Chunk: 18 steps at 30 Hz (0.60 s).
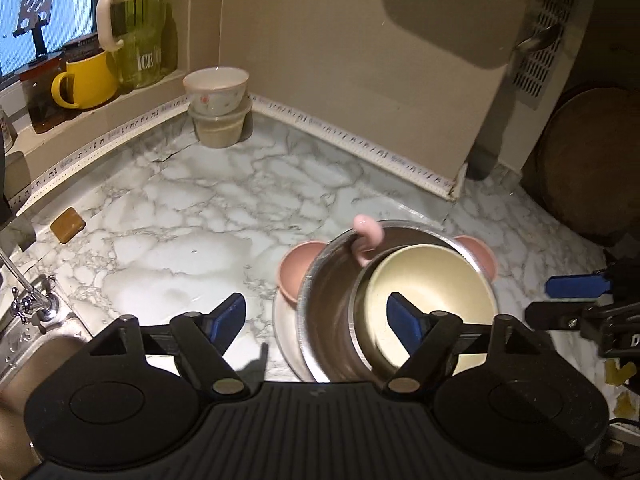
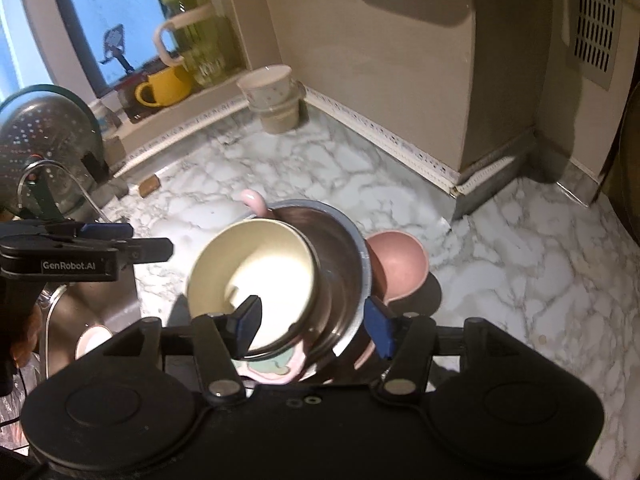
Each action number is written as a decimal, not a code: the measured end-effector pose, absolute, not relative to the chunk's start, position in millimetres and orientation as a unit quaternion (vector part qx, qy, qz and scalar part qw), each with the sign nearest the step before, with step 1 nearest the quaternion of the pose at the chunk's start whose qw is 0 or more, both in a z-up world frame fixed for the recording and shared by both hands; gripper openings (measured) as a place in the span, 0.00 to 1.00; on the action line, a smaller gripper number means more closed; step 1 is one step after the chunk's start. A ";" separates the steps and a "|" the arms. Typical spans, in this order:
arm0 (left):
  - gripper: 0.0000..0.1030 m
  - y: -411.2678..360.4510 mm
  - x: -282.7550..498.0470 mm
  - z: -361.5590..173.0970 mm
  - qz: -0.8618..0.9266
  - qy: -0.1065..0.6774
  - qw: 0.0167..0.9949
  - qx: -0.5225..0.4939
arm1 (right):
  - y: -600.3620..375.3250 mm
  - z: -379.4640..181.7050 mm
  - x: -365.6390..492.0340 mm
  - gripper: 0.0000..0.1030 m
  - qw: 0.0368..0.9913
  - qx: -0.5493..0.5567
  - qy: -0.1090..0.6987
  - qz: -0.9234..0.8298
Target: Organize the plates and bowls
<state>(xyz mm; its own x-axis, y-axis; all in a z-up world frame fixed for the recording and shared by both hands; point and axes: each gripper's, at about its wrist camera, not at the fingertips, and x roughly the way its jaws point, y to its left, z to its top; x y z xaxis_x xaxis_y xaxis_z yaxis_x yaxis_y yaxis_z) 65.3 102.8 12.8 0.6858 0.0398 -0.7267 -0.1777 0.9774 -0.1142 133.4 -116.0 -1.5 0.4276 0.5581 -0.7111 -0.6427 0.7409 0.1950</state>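
A steel bowl (image 1: 332, 308) (image 2: 340, 256) lies tilted in a pile on the marble counter (image 1: 200, 216), with a cream bowl (image 1: 432, 300) (image 2: 260, 268) inside it. Pink bowls (image 1: 294, 272) (image 2: 396, 268) and a pink handle (image 1: 368, 236) lie under and behind it. A white plate (image 1: 286, 336) is beneath. My left gripper (image 1: 316, 320) is open just above the pile, touching nothing. My right gripper (image 2: 312, 320) is open, one finger over the cream bowl and one outside the steel bowl's rim. The left gripper also shows at the left of the right wrist view (image 2: 132, 244).
Two stacked cups (image 1: 218, 108) (image 2: 276, 100) stand in the back corner. A yellow mug (image 1: 86, 78) and a green jar (image 1: 140, 24) sit on the window sill. The sink (image 1: 36, 344) and tap (image 1: 28, 300) are at left, with a colander (image 2: 44, 148). A round wooden board (image 1: 592, 164) leans at right.
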 end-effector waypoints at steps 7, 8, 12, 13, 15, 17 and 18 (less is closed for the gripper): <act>0.84 90.6 49.8 11.7 0.052 0.370 0.923 -0.095 | -121.4 0.6 109.4 0.73 0.860 -0.045 0.354 0.364; 0.86 89.8 47.7 10.9 0.046 0.367 0.924 -0.095 | -122.2 0.3 106.7 0.75 0.862 -0.042 0.350 0.364; 0.89 84.5 37.6 7.8 0.038 0.358 0.928 -0.098 | -125.3 -3.5 95.4 0.85 0.871 -0.034 0.333 0.361; 0.95 83.5 35.6 7.0 0.039 0.355 0.929 -0.097 | -125.8 -4.9 93.2 0.88 0.873 -0.032 0.329 0.358; 1.00 81.3 30.0 6.0 0.038 0.346 0.932 -0.100 | -127.6 -8.1 89.5 0.89 0.880 -0.027 0.320 0.350; 1.00 78.9 24.8 5.6 0.039 0.343 0.933 -0.100 | -129.0 -10.4 85.8 0.93 0.890 -0.024 0.309 0.335; 1.00 77.7 23.2 5.2 0.040 0.343 0.933 -0.101 | -130.1 -11.8 83.7 0.98 0.895 -0.022 0.302 0.327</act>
